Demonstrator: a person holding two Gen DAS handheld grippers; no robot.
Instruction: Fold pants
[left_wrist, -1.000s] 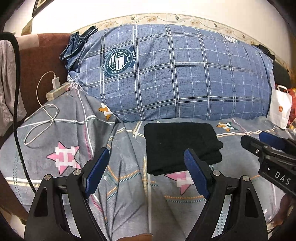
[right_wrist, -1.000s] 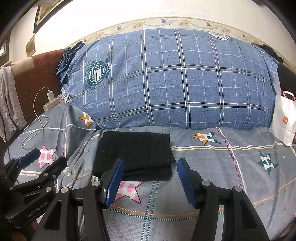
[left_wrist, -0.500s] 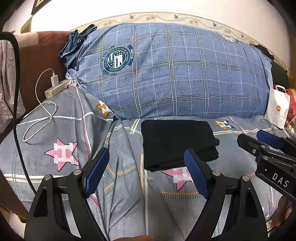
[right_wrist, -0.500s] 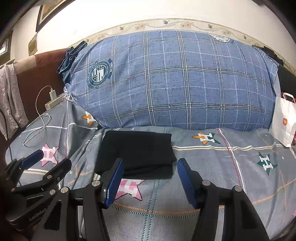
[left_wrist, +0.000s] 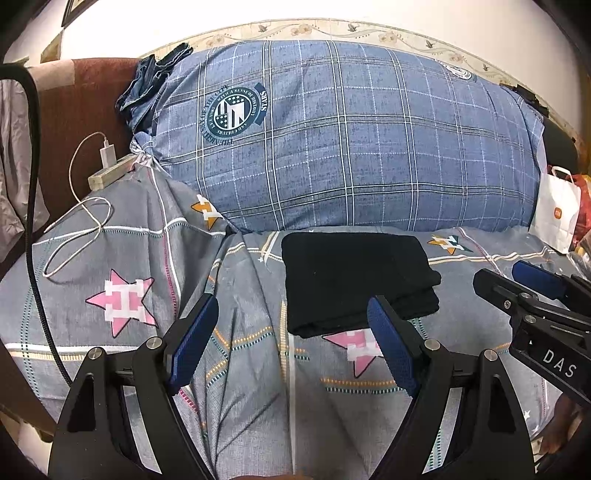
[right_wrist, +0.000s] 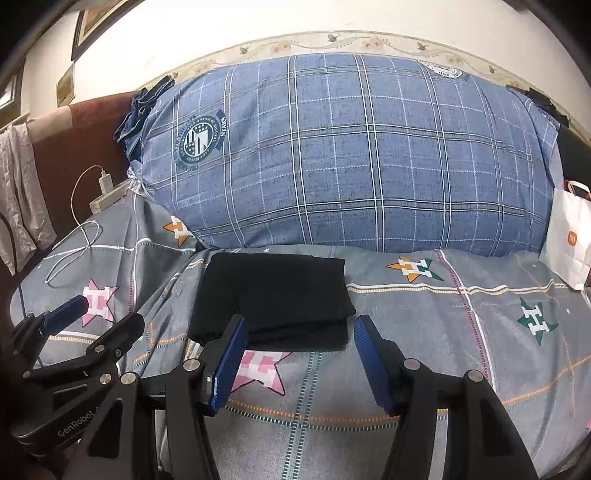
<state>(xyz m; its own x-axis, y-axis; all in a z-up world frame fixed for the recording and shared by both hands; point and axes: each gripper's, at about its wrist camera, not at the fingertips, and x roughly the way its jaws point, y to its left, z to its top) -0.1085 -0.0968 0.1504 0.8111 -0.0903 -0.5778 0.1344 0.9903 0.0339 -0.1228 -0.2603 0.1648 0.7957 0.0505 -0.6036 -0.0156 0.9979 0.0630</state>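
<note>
The black pants (left_wrist: 354, 280) are seen folded into a compact rectangle, lying flat on the grey star-patterned bedspread (left_wrist: 129, 240). They are placed toward the far edge of the bed, just in front of the large blue plaid pillow (left_wrist: 351, 136), which is propped along that edge against the wall. The near edge of the folded stack shows several layers, and it overlaps the tip of a pink star printed on the spread.

The left gripper (left_wrist: 291, 341) is held above the bedspread with its jaws spread wide; only bedding is seen between its blue pads, and nothing is gripped. The near left corner of the pants is framed between its fingers but is not touched. The right gripper (right_wrist: 299, 360) is likewise held off the cloth, its jaws parted to a moderate width and empty, with the near edge of the pants lying just beyond its fingertips. Each gripper is visible at the side of the other's view.

Toward the left edge of the bed a white charging cable (left_wrist: 74, 236) is looped on the spread, leading to a power strip (left_wrist: 110, 173). A white paper bag (right_wrist: 569, 240) is stood at the right edge, beside the pillow.
</note>
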